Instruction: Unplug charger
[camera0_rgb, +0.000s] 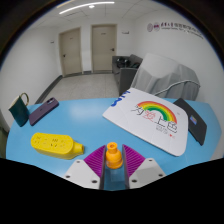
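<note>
Blue table (85, 125) with yellow power strip (55, 145), rainbow sheet (152, 118), purple phone (43, 110).

An office-like room: beyond the blue table (85, 125) stand two doors (86, 48) (plain white walls) and chairs (125, 70).

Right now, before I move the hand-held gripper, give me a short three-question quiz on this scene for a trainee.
1. True or false: the orange charger is plugged into the yellow power strip.
2. What is drawn on the white sheet on the blue table? A) a rainbow B) a car C) a tree
3. Fill in: the hand-held gripper has both fingers shut on the ____.

Key: 1 false, since the charger sits apart from the strip, between the fingers. 2 A. 3 orange charger.
</note>
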